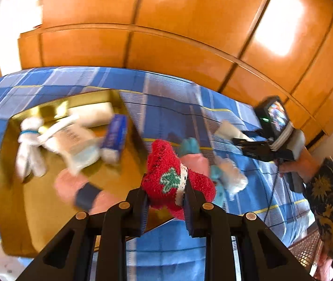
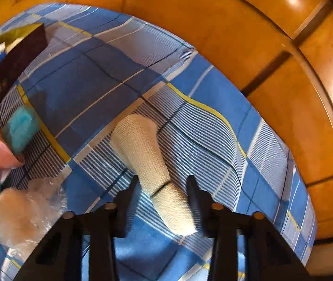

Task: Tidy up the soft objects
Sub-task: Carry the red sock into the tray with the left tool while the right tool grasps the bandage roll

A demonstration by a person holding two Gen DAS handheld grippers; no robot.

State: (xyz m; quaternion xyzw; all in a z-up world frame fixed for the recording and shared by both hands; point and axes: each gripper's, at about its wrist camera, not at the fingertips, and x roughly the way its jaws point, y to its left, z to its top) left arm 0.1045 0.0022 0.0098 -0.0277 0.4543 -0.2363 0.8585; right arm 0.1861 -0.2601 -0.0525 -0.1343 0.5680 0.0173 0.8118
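Box (image 1: 14, 210) contents blurred (red sock (image 1: 166, 175) sharp).

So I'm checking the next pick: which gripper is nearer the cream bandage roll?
Right. The right gripper straddles the cream bandage roll, its fingers not visibly pressing. The left gripper, shut on a red sock, is by the gold box.

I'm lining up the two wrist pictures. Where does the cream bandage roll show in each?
Left wrist: the cream bandage roll is right of centre, blurred, at the right gripper tips.
Right wrist: it lies centre, low, between the open fingers.
Shared landmark: the blue plaid cloth.
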